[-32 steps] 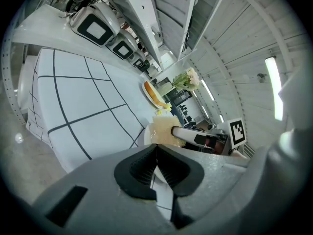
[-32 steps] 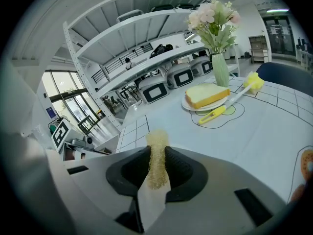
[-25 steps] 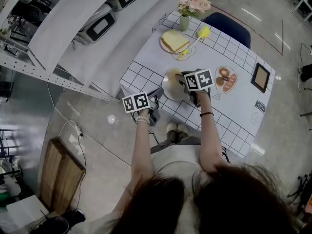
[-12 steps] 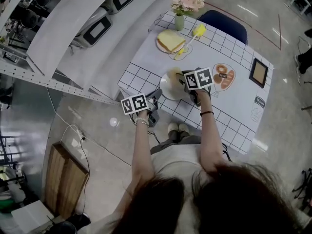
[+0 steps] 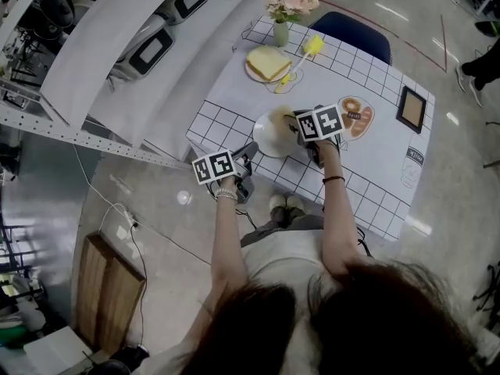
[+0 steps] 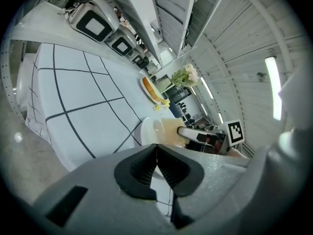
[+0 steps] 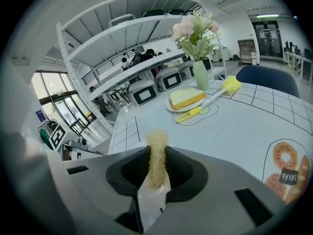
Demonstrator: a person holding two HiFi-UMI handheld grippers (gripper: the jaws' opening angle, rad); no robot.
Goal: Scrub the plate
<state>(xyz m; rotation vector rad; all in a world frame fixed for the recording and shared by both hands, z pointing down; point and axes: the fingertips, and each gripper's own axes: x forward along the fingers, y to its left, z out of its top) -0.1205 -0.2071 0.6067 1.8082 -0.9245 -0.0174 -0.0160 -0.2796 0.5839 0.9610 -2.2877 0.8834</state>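
A white plate (image 5: 269,137) lies near the front edge of the grid-patterned table (image 5: 367,170). My left gripper (image 5: 250,155) is at the plate's near-left rim, and in the left gripper view its jaws (image 6: 155,155) look shut on that rim of the plate (image 6: 149,131). My right gripper (image 5: 297,122) is over the plate's right side, shut on a yellowish scrubber (image 7: 157,153). The scrubber's head (image 6: 171,131) rests against the plate, and its white holder (image 6: 195,134) runs back to the right gripper.
At the table's far end stand a plate with a bread slice (image 5: 267,63), a yellow dish brush (image 5: 301,55) and a flower vase (image 5: 285,10). A bread-print mat (image 5: 358,116) and a picture frame (image 5: 412,109) lie to the right. A blue chair (image 5: 351,33) stands behind; shelves (image 5: 148,49) are left.
The head view has drifted slightly. Both grippers stay at the plate, the left on the rim and the right with the scrubber on it.
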